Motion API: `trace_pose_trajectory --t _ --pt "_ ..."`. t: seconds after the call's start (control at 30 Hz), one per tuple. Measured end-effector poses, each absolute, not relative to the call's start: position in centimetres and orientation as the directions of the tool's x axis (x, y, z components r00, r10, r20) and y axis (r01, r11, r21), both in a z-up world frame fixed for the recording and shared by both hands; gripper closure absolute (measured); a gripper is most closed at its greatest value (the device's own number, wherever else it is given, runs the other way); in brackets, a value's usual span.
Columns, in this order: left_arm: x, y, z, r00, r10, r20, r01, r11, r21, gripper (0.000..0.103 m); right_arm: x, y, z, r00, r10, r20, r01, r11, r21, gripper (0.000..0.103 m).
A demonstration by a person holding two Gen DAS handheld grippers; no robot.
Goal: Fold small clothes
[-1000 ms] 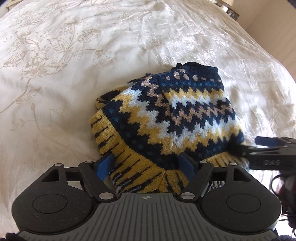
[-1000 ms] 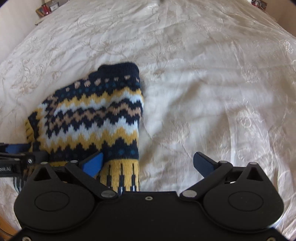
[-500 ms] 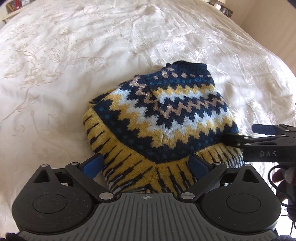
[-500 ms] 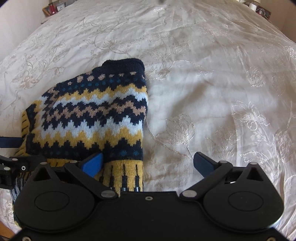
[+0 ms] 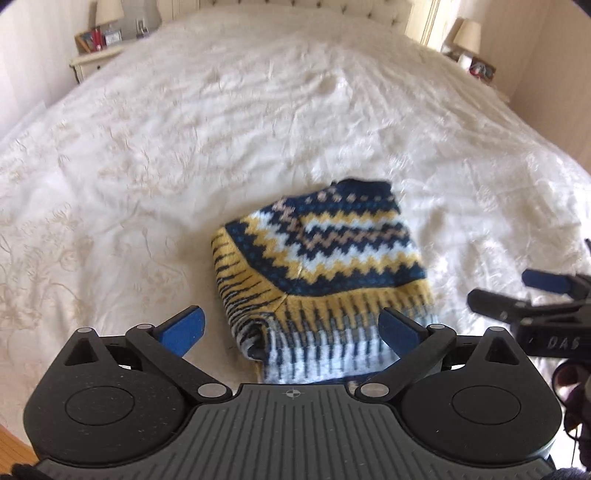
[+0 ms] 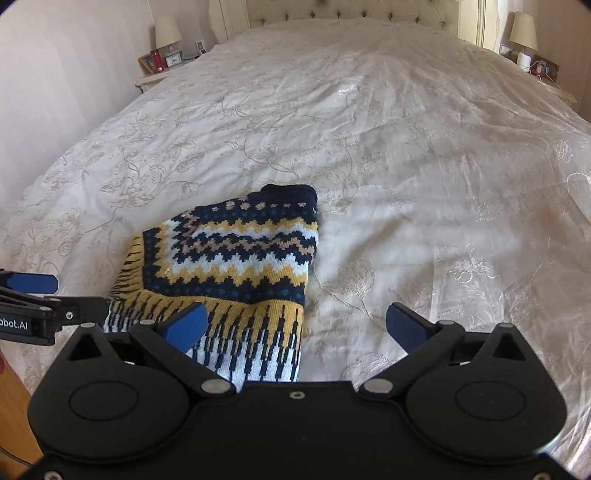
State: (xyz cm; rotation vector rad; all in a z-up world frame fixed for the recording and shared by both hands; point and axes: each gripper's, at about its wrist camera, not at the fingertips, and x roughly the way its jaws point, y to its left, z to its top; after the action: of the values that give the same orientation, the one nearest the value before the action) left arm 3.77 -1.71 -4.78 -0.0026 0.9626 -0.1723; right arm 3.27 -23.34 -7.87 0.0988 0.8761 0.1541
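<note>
A small knitted sweater (image 5: pixel 321 258) with navy, yellow, white and tan zigzags lies folded into a compact bundle on the white bedspread (image 5: pixel 184 147). It also shows in the right wrist view (image 6: pixel 236 254). My left gripper (image 5: pixel 291 328) is open and empty, raised above the sweater's near hem. My right gripper (image 6: pixel 295 323) is open and empty, raised above the hem's right corner. The right gripper shows at the right edge of the left wrist view (image 5: pixel 532 295). The left gripper shows at the left edge of the right wrist view (image 6: pixel 33 295).
The bed is wide, with a tufted headboard (image 6: pixel 351 11) at the far end. Nightstands with lamps stand at the far left (image 6: pixel 162 55) and far right (image 6: pixel 532 55). A wooden floor strip (image 6: pixel 14 398) shows at the near left bed edge.
Both grippers have lifted and pulled back from the sweater, so more of the bed and room shows. The left gripper's jaws have opened wider and no longer straddle the hem.
</note>
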Motion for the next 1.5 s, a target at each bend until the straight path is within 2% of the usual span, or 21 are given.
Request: trace_pose_trajectory --t 0.17,0.3,0.53,0.63,0.77,1.5 --pt "1.4 -3.3 -1.5 0.641 -0.076 -0.764 0.062 0.997 -0.047 0.002 0.4 -24.1 -6.1 0.688 0.221 -0.691 -0.127 0.974 0.185 0.001" --pt "0.6 -3.9 -0.9 0.633 -0.001 -0.774 0.0 1.0 -0.002 0.002 -1.2 -24.6 -5.2 0.702 0.215 -0.679 -0.109 0.974 0.197 0.001" --pt "-1.0 -3.0 -1.5 0.584 -0.058 -0.81 -0.008 0.997 -0.077 0.003 -3.1 -24.5 -4.2 0.691 0.136 -0.71 -0.065 0.99 0.126 0.001" --pt "-1.5 -2.7 -1.7 0.568 -0.064 -0.82 -0.012 0.996 -0.087 0.009 -3.4 -24.4 -4.0 0.672 0.144 -0.726 -0.063 0.988 0.139 0.001" --pt "-2.0 -2.3 -1.9 0.55 -0.073 -0.832 -0.015 0.995 -0.097 0.009 -3.8 -24.2 -3.9 0.658 0.169 -0.734 -0.063 0.984 0.169 0.001" --pt "-3.4 -1.9 -2.2 0.508 0.016 -0.861 -0.024 1.0 0.004 0.009 -4.9 -22.5 -3.3 0.643 0.204 -0.738 -0.073 0.976 0.206 0.001"
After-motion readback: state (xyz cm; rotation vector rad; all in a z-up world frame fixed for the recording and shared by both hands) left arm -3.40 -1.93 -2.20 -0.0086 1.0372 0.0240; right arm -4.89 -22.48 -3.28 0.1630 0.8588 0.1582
